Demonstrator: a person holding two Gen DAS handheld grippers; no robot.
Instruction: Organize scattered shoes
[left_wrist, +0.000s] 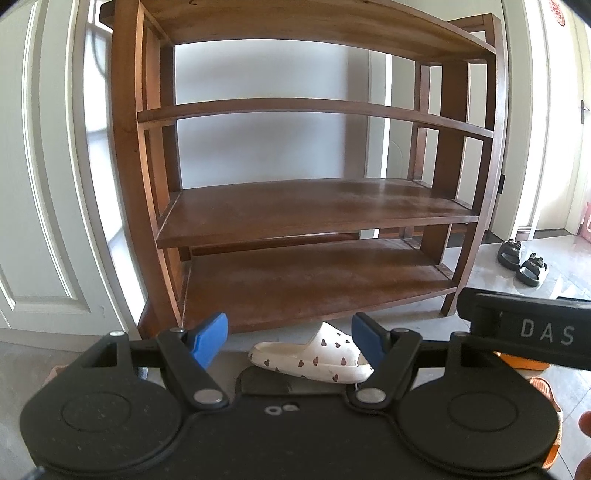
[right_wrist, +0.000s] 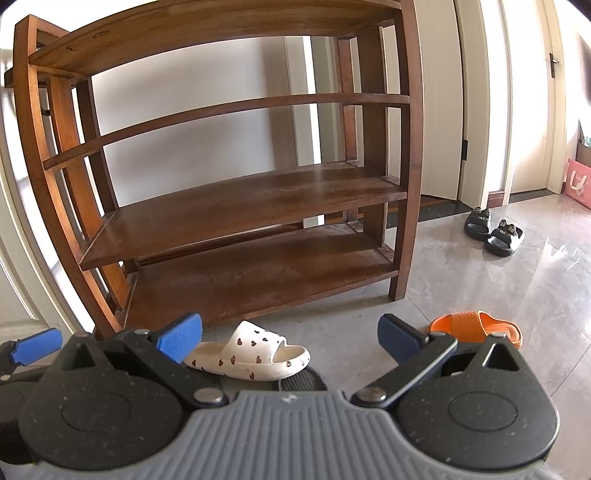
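**Desk:** Any writing you can read?

**Me:** Only "DAS", white on the black body (left_wrist: 532, 334) at the right of my left view. The rest is cut off.

**Desk:** Anything hidden?

**Me:** A dark shoe (right_wrist: 301, 382) is mostly covered by the white heart-print slipper (right_wrist: 251, 354). That slipper lies on the floor before the wooden rack (right_wrist: 236, 206), with an orange slipper (right_wrist: 476, 328) to its right.

**Desk:** Grippers?

**Me:** My left gripper (left_wrist: 290, 339) tilts down. My right gripper (right_wrist: 290, 339) is beside it. Both are spread wide and hold nothing.

Both wrist views look low, slightly downward, at the nearby wooden rack (left_wrist: 314, 214); sharing the white slipper (right_wrist: 251, 354).
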